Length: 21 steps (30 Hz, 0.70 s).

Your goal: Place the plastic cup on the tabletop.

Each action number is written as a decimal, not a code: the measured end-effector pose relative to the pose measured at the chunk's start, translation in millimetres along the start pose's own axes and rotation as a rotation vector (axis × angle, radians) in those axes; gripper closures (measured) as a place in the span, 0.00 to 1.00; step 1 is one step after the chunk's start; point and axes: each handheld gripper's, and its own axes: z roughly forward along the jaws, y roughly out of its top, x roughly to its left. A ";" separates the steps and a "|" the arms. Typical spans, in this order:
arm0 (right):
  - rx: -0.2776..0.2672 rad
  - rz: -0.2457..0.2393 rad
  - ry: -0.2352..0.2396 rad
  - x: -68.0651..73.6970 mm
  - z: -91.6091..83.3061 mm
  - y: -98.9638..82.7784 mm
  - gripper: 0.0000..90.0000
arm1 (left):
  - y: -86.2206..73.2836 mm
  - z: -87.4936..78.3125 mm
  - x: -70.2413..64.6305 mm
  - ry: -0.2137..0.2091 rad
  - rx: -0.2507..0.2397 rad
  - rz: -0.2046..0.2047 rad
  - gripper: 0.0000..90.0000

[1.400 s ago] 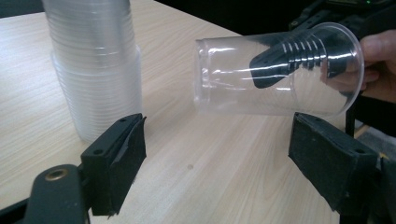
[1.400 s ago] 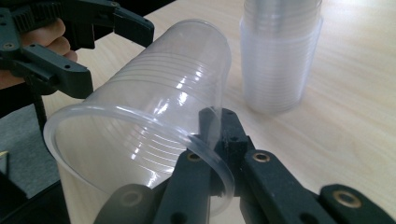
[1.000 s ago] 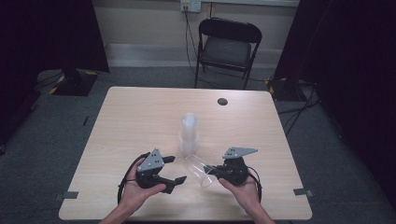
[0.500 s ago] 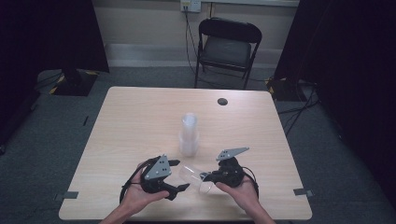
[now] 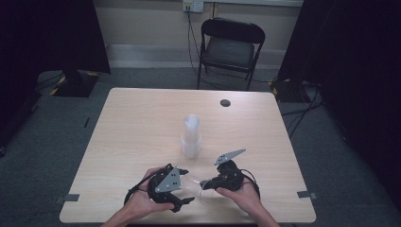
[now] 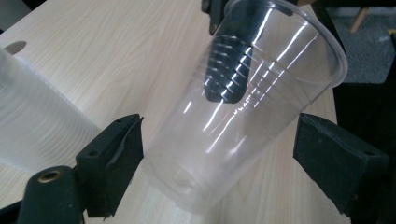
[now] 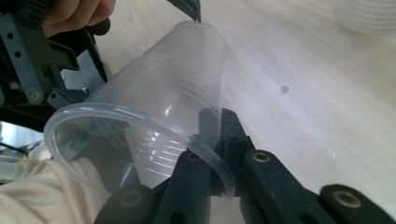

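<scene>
At the near edge of the table [image 5: 142, 118], the left gripper [image 5: 185, 185] has just been opening its jaws; they stand spread on either side of the clear cup [image 6: 233, 112] without pressing it. The cup lies tilted between the two grippers, base toward the left one, mouth toward the right. The right gripper [image 7: 212, 140] is clenched on its rim wall. The cup stack [image 5: 191, 137] stands farther off.
</scene>
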 end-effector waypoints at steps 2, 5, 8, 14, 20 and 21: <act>0.013 -0.002 -0.001 1.3 2.2 1.1 1.00 | 0.1 2.4 -2.4 -0.009 0.016 0.022 0.17; 0.023 0.002 0.014 2.9 6.4 2.6 1.00 | 0.2 6.2 -4.8 -0.017 0.035 0.053 0.17; 0.032 0.008 0.018 3.8 8.6 3.4 1.00 | 0.9 9.2 -8.3 -0.001 0.050 0.075 0.17; 0.027 0.041 0.021 3.0 12.8 3.2 1.00 | 2.6 13.9 -10.0 0.004 0.055 0.078 0.16; 0.013 0.078 0.026 2.5 16.5 2.8 1.00 | 4.7 16.3 -14.0 0.016 0.051 0.084 0.17; 0.015 0.082 0.022 3.3 17.3 2.9 1.00 | 5.3 16.1 -13.9 0.007 0.056 0.091 0.18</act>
